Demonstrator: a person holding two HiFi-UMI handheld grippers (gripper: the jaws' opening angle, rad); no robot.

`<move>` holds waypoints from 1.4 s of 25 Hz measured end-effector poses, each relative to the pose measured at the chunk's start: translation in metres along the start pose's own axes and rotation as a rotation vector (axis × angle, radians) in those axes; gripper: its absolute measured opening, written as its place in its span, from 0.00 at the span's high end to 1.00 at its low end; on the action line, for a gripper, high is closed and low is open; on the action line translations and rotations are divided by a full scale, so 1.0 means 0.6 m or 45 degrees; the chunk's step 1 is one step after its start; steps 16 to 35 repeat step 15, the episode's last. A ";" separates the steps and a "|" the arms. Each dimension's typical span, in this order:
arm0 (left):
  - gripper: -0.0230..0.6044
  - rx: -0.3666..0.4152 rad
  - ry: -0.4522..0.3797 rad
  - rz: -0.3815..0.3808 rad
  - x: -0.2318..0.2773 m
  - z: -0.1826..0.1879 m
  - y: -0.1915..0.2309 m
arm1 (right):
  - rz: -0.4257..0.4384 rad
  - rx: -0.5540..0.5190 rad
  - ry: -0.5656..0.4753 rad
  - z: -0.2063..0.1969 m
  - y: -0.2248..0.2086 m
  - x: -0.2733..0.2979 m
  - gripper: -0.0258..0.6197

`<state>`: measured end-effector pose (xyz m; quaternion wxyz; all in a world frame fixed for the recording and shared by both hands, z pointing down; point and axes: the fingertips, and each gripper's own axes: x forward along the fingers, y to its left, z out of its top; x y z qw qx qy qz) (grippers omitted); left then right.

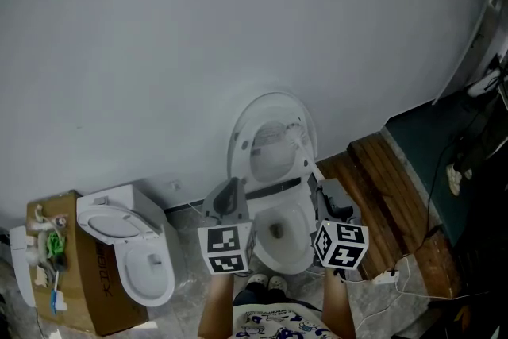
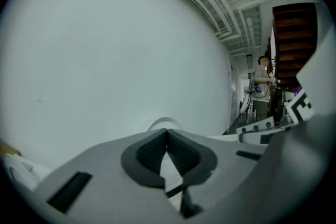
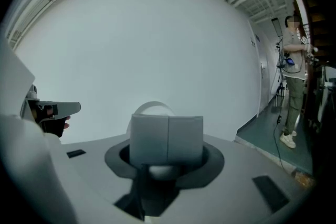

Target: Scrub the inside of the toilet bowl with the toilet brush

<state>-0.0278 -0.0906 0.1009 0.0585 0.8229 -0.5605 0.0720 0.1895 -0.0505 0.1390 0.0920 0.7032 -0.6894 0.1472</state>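
A white toilet stands against the wall straight ahead, its lid raised and its bowl open below me. My left gripper hangs over the bowl's left rim and my right gripper over its right rim, each with its marker cube nearest me. The left gripper has its pads touching at the tips, with nothing between them. The right gripper has its flat pads pressed together, also empty. The lid's top shows just beyond the right jaws. I see no toilet brush that I can make out for certain.
A second white toilet stands at the left beside a cardboard box with small items on top. A wooden step and a power strip with cables lie to the right. A person stands far right.
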 end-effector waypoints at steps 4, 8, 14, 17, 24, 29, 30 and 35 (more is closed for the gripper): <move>0.96 0.000 -0.001 -0.001 -0.001 0.000 -0.001 | -0.003 -0.001 0.003 -0.001 -0.003 -0.002 0.70; 0.96 -0.002 0.001 -0.001 -0.001 -0.001 -0.001 | -0.005 0.000 0.000 0.000 -0.004 -0.004 0.70; 0.96 -0.003 -0.001 -0.004 0.001 0.000 0.000 | -0.005 0.006 -0.003 0.002 -0.003 -0.001 0.70; 0.96 -0.006 0.000 -0.003 0.001 0.000 0.001 | -0.005 0.008 -0.005 0.003 -0.002 -0.001 0.70; 0.96 -0.006 0.000 -0.003 0.001 0.000 0.001 | -0.005 0.008 -0.005 0.003 -0.002 -0.001 0.70; 0.96 -0.006 0.000 -0.003 0.001 0.000 0.001 | -0.005 0.008 -0.005 0.003 -0.002 -0.001 0.70; 0.96 -0.006 0.000 -0.003 0.001 0.000 0.001 | -0.005 0.008 -0.005 0.003 -0.002 -0.001 0.70; 0.96 -0.006 0.000 -0.003 0.001 0.000 0.001 | -0.005 0.008 -0.005 0.003 -0.002 -0.001 0.70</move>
